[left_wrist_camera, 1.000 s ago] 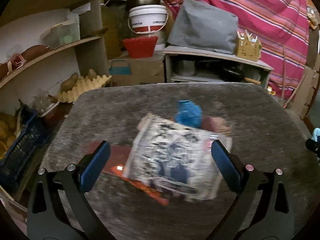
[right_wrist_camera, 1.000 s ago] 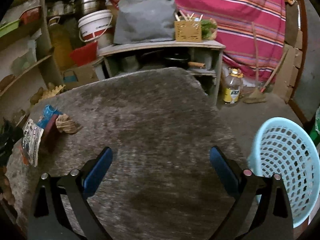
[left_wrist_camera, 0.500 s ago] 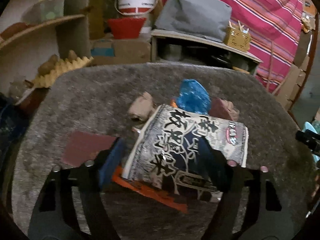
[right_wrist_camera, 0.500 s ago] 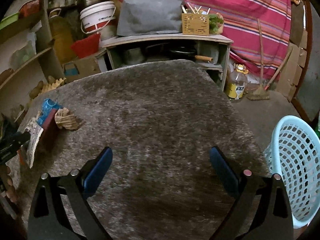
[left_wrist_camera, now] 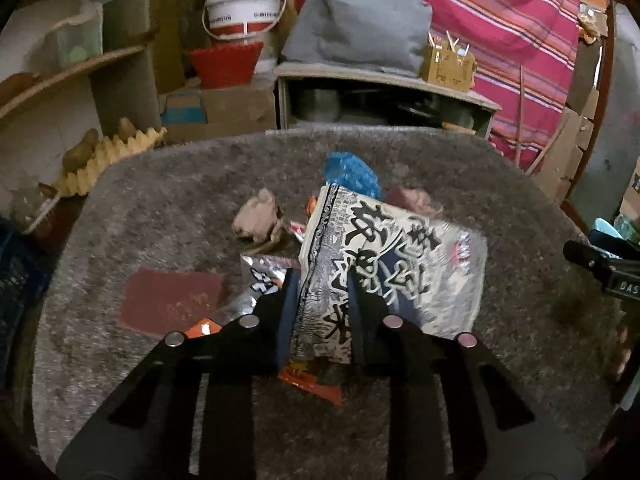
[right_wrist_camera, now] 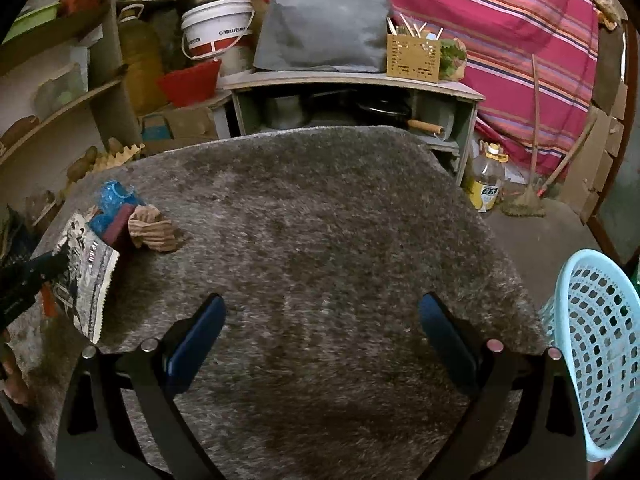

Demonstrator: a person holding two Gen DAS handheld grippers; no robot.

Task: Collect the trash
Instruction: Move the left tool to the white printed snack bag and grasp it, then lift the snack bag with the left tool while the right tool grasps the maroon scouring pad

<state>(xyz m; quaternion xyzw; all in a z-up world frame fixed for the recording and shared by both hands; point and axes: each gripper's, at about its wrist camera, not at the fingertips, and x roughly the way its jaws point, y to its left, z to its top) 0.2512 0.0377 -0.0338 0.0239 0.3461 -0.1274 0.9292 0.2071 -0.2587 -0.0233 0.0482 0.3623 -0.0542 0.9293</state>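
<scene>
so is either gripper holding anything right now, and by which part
The left gripper is closing on the black-and-white printed wrapper, pinching its near lower edge. The right gripper is open over bare rug, holding nothing.

Right gripper (left_wrist_camera: 612,276) body — letters "DAS"; wrapper (left_wrist_camera: 384,268) print unreadable.

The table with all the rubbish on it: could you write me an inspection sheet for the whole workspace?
Surface: grey shaggy rug, covering the table.
Job's things: black-and-white snack bag, blue wrapper, crumpled brown paper, dark red card, orange wrapper, light blue basket beside the table.
Clutter: nothing seen on the rug besides the trash.
Grippers: left gripper closing, snack bag between its jaws; right gripper open, empty.
Cables: nothing seen.
Surroundings: white bucket, striped cloth, shelves.
</scene>
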